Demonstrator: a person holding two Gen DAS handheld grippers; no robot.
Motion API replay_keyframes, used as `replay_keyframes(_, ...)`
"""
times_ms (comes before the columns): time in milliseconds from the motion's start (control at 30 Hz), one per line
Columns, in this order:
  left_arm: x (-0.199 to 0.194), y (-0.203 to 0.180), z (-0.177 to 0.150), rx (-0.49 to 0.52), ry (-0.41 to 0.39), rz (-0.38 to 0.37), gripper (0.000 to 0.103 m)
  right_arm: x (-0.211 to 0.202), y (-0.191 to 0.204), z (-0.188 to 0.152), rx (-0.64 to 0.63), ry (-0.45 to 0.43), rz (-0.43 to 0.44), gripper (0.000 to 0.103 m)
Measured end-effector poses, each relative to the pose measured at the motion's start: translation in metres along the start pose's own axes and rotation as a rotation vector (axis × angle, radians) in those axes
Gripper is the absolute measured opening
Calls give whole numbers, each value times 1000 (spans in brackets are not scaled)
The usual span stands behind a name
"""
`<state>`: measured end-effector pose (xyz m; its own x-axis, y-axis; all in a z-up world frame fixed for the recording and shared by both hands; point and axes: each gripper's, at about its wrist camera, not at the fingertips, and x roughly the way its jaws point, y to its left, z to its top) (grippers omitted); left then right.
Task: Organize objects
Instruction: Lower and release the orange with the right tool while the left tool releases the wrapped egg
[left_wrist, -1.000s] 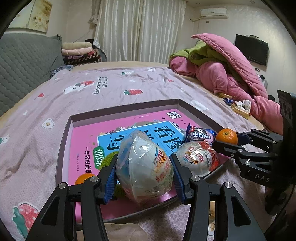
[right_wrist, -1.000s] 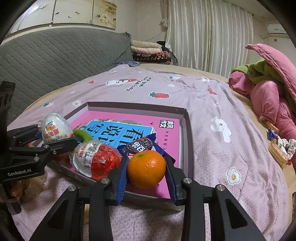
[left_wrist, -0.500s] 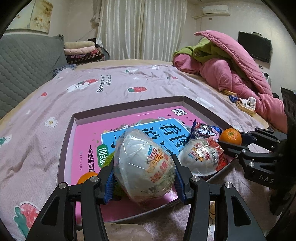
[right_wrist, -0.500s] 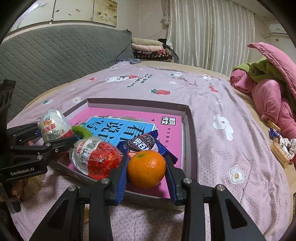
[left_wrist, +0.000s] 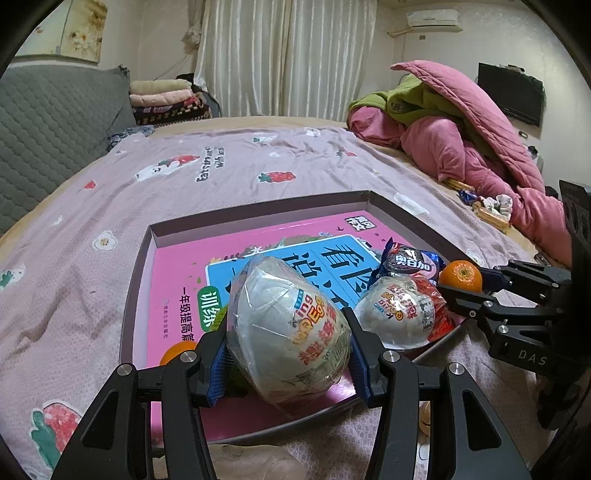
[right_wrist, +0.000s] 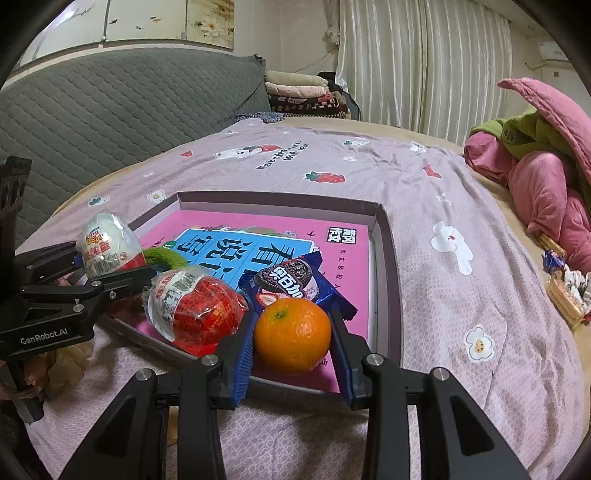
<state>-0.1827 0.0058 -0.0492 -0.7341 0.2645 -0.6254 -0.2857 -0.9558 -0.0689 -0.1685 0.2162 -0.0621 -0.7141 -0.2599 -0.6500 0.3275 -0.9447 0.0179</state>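
A shallow box tray (left_wrist: 258, 210) (right_wrist: 384, 258) lies on the bed with a pink book (left_wrist: 177, 280) (right_wrist: 343, 254) inside. My left gripper (left_wrist: 288, 354) (right_wrist: 107, 266) is shut on a white wrapped toy egg (left_wrist: 288, 328) (right_wrist: 107, 243) above the tray's near edge. My right gripper (right_wrist: 293, 347) (left_wrist: 461, 284) is shut on an orange (right_wrist: 293, 334) (left_wrist: 461, 275) over the tray's near right part. In the tray rest a red-and-white toy egg (right_wrist: 195, 310) (left_wrist: 402, 310), a blue cookie pack (right_wrist: 295, 280) (left_wrist: 410, 260), a green thing (right_wrist: 162, 256) and a second orange (left_wrist: 177, 350).
A pink and green quilt heap (left_wrist: 461, 136) (right_wrist: 546, 170) fills the right side of the bed. Small snacks (left_wrist: 487, 210) (right_wrist: 565, 284) lie beside it. A grey quilted headboard (right_wrist: 129, 110) and folded blankets (left_wrist: 166, 99) stand at the back. A crumpled wrapper (right_wrist: 62, 365) sits by the near edge.
Both grippers keep their grip and hold about the same spot over the tray; the view has tipped only slightly.
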Motion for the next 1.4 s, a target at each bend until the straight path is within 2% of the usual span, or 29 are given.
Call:
replay_keyframes(333, 5, 8, -1, -50, 67, -22, 57, 0, -3, 0, 24, 11, 17, 38)
replay_keyframes(767, 2, 24, 5, -99, 51, -7, 60, 1, -3, -1, 23, 9, 17, 39)
replay_keyframes(1200, -6, 36, 10, -138, 31, 5, 69, -1, -5, 0, 31, 4, 16, 39)
replay_keyframes(1267, -8, 39, 11, -152, 22, 5, 69, -1, -5, 0, 31, 1, 16, 45)
replay_keyframes(1400, -14, 45, 14, -168, 4, 16, 70, -3, -5, 0, 33, -6, 16, 48)
